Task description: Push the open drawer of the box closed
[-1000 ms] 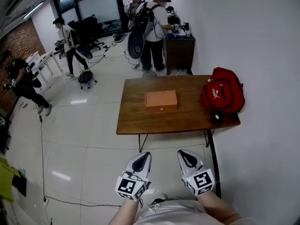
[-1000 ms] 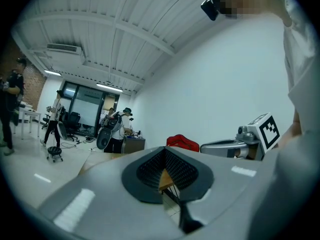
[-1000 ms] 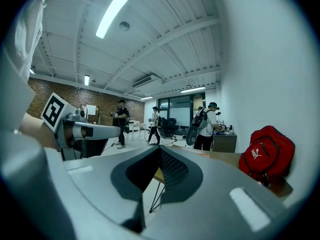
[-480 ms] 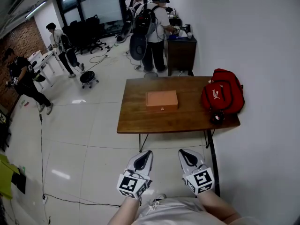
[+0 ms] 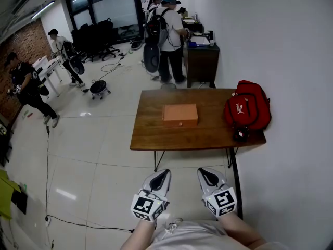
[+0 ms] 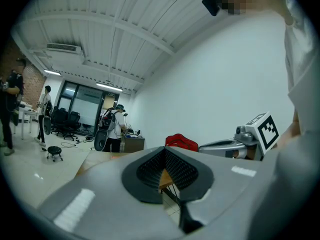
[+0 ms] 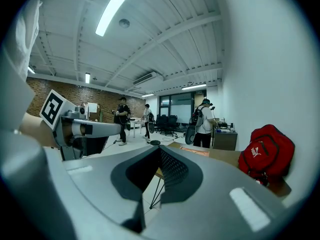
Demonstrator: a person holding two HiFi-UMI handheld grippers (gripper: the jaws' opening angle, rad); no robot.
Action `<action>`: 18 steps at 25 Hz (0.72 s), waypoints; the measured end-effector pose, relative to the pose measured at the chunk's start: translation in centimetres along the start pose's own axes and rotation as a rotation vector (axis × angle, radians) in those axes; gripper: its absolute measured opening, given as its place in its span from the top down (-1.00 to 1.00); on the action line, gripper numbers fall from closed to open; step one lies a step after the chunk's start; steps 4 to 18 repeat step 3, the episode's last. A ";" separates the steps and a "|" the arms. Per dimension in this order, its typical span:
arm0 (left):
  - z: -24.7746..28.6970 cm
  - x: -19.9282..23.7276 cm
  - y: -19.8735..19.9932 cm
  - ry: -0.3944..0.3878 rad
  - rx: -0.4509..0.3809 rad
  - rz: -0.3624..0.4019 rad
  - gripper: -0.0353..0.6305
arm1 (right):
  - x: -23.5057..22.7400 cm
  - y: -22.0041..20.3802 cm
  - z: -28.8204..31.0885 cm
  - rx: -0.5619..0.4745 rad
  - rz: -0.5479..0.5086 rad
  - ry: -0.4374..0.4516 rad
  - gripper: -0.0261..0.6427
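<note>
A flat orange-brown box (image 5: 180, 114) lies in the middle of the wooden table (image 5: 156, 137), a small knob on its front face toward me. From this distance I cannot tell how far its drawer stands out. Both grippers hang close to my body, well short of the table's near edge. The left gripper (image 5: 161, 176) and the right gripper (image 5: 205, 173) point at the table, jaws shut and empty. In the right gripper view the box (image 7: 196, 152) shows past the shut right gripper (image 7: 159, 151). The left gripper (image 6: 163, 151) is shut too in its own view.
A red backpack (image 5: 247, 110) sits on the table's right end against the white wall, a small black item (image 5: 240, 133) before it. A dark cabinet (image 5: 202, 62) stands behind the table with a person at it. Other people stand far left. A cable (image 5: 78, 224) runs over the floor.
The grippers have barely moved. The people in the background have shifted, and the table sits slightly lower in the head view.
</note>
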State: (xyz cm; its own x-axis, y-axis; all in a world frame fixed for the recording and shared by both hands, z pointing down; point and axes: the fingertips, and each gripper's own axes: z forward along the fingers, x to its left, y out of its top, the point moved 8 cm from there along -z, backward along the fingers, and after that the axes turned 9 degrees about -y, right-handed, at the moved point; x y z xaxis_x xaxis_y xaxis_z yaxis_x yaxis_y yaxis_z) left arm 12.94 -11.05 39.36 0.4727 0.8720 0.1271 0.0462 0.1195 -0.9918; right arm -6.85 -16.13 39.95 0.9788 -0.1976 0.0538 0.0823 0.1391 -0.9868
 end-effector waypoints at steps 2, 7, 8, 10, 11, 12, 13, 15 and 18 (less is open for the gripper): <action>0.0 0.1 -0.1 0.000 0.003 -0.001 0.88 | 0.0 0.1 0.0 -0.002 -0.004 -0.001 0.90; 0.0 0.1 -0.1 0.000 0.004 -0.001 0.88 | 0.1 0.2 0.1 -0.004 -0.006 -0.002 0.90; 0.0 0.1 -0.1 0.000 0.004 -0.001 0.88 | 0.1 0.2 0.1 -0.004 -0.006 -0.002 0.90; 0.0 0.1 -0.1 0.000 0.004 -0.001 0.88 | 0.1 0.2 0.1 -0.004 -0.006 -0.002 0.90; 0.0 0.1 -0.1 0.000 0.004 -0.001 0.88 | 0.1 0.2 0.1 -0.004 -0.006 -0.002 0.90; 0.0 0.1 -0.1 0.000 0.004 -0.001 0.88 | 0.1 0.2 0.1 -0.004 -0.006 -0.002 0.90; 0.0 0.1 -0.1 0.000 0.004 -0.001 0.88 | 0.1 0.2 0.1 -0.004 -0.006 -0.002 0.90; 0.0 0.1 -0.1 0.000 0.004 -0.001 0.88 | 0.1 0.2 0.1 -0.004 -0.006 -0.002 0.90; 0.0 0.1 -0.1 0.000 0.004 -0.001 0.88 | 0.1 0.2 0.1 -0.004 -0.006 -0.002 0.90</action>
